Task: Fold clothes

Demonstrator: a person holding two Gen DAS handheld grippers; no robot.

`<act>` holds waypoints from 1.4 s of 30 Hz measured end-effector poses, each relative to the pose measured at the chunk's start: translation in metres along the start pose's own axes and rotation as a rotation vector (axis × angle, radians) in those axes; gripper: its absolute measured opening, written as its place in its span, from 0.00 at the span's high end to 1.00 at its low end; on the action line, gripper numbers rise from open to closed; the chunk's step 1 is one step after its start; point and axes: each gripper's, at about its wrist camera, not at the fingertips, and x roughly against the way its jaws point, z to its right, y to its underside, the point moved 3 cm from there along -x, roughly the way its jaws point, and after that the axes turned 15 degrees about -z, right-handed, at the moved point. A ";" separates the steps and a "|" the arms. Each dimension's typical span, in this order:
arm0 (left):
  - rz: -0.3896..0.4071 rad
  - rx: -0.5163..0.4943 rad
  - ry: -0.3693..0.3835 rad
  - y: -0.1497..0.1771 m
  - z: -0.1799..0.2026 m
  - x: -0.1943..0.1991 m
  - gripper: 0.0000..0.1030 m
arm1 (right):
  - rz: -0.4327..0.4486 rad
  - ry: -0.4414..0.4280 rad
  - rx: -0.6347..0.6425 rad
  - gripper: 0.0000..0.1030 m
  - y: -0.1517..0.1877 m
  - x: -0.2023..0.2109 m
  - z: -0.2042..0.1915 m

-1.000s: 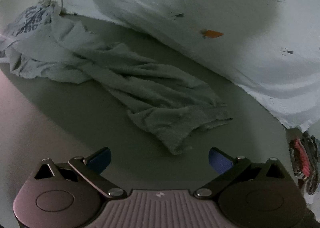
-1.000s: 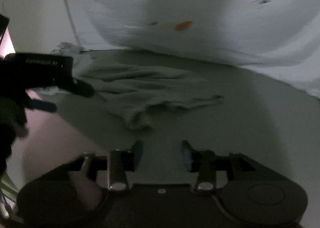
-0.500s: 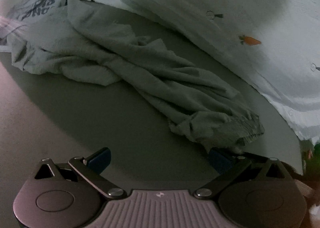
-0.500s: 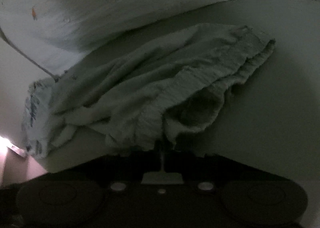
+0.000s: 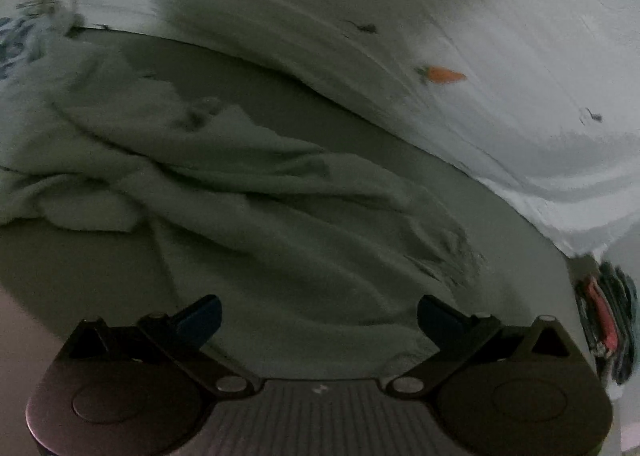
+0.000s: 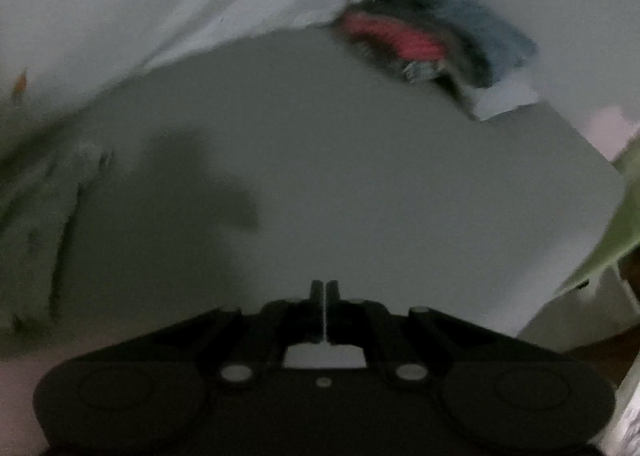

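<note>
Swinging right gripper [image 6: 324, 290], now pinched shut on nothing, away from crumpled grey-green garment [image 5: 280, 224] toward bare bed surface [image 6: 360, 176]; bringing wide-open left gripper [image 5: 320, 308] closer over it; likely needing a fresh grasp, folding not yet starting.

A crumpled garment [image 5: 248, 216] lies spread across the bench [image 5: 72, 264], running from far left toward near right. Behind it lies a sheet [image 5: 460, 16]. A pile of clothes [image 6: 432, 32] sits at the bench's far right, beside the sheet's edge.
</note>
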 end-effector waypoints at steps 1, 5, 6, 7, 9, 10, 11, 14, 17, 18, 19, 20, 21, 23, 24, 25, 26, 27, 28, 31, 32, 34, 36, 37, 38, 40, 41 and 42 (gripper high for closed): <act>-0.013 -0.016 0.008 0.002 0.008 -0.004 0.00 | 0.025 -0.024 0.001 0.94 0.001 0.008 -0.006; -0.074 -0.088 -0.005 0.018 0.046 -0.020 0.00 | 0.080 -0.166 0.024 0.78 -0.005 0.018 -0.049; -0.092 -0.098 -0.015 0.025 0.055 -0.024 0.00 | 0.081 -0.218 0.034 0.75 -0.011 0.018 -0.062; -0.110 -0.092 -0.011 0.032 0.061 -0.027 0.00 | 0.074 -0.266 0.050 0.74 -0.019 0.016 -0.078; -0.148 -0.045 0.018 0.046 0.067 -0.033 0.00 | 0.062 -0.343 0.088 0.73 -0.038 0.010 -0.109; -0.153 -0.007 0.032 0.052 0.067 -0.034 0.01 | 0.064 -0.369 0.110 0.68 -0.050 0.007 -0.123; -0.157 0.034 0.045 0.057 0.066 -0.035 0.01 | 0.070 -0.391 0.132 0.61 -0.061 0.003 -0.133; -0.155 0.183 0.070 0.070 0.055 -0.041 0.06 | 0.081 -0.456 0.219 0.52 -0.101 -0.021 -0.174; -0.156 0.337 0.105 0.080 0.045 -0.053 0.10 | 0.083 -0.434 0.360 0.51 -0.137 -0.067 -0.213; -0.151 0.394 0.099 0.082 0.042 -0.059 0.12 | 0.094 -0.409 0.416 0.51 -0.148 -0.085 -0.227; -0.144 0.442 0.089 0.083 0.041 -0.063 0.12 | 0.103 -0.381 0.471 0.51 -0.158 -0.107 -0.241; -0.131 0.478 0.079 0.084 0.041 -0.066 0.11 | 0.099 -0.362 0.499 0.51 -0.166 -0.126 -0.249; -0.111 0.503 0.065 0.083 0.044 -0.067 0.11 | 0.085 -0.370 0.510 0.51 -0.174 -0.145 -0.255; -0.084 0.512 0.058 0.080 0.050 -0.067 0.11 | 0.066 -0.411 0.526 0.50 -0.184 -0.171 -0.263; -0.071 0.502 0.068 0.079 0.054 -0.069 0.11 | 0.061 -0.440 0.532 0.50 -0.187 -0.180 -0.264; -0.059 0.493 0.068 0.078 0.059 -0.072 0.09 | 0.056 -0.469 0.537 0.47 -0.191 -0.189 -0.266; -0.057 0.489 0.048 0.076 0.061 -0.077 0.09 | 0.051 -0.496 0.543 0.42 -0.193 -0.197 -0.267; -0.052 0.488 0.032 0.075 0.064 -0.081 0.07 | 0.046 -0.515 0.552 0.40 -0.192 -0.201 -0.265; -0.035 0.500 0.031 0.073 0.066 -0.082 0.03 | 0.041 -0.533 0.561 0.39 -0.192 -0.206 -0.263; 0.021 0.538 0.003 0.070 0.072 -0.084 0.05 | 0.037 -0.623 0.592 0.30 -0.193 -0.211 -0.262; 0.042 0.547 -0.013 0.070 0.074 -0.084 0.10 | 0.033 -0.658 0.601 0.31 -0.194 -0.212 -0.264; 0.069 0.565 -0.084 0.073 0.077 -0.082 0.27 | 0.034 -0.691 0.634 0.35 -0.192 -0.211 -0.268; 0.063 0.566 -0.186 0.075 0.084 -0.081 0.63 | 0.062 -0.658 0.665 0.53 -0.189 -0.211 -0.273; 0.063 0.558 -0.224 0.076 0.088 -0.081 0.74 | 0.078 -0.642 0.687 0.73 -0.188 -0.210 -0.275; 0.074 0.542 -0.234 0.077 0.091 -0.081 0.84 | 0.093 -0.623 0.712 0.85 -0.188 -0.209 -0.277; 0.082 0.517 -0.274 0.077 0.099 -0.078 0.90 | 0.107 -0.620 0.733 0.93 -0.188 -0.203 -0.279; 0.085 0.498 -0.271 0.075 0.107 -0.077 0.91 | 0.121 -0.616 0.730 0.94 -0.191 -0.198 -0.276; 0.086 0.473 -0.249 0.073 0.117 -0.075 0.91 | 0.144 -0.619 0.722 0.94 -0.196 -0.191 -0.271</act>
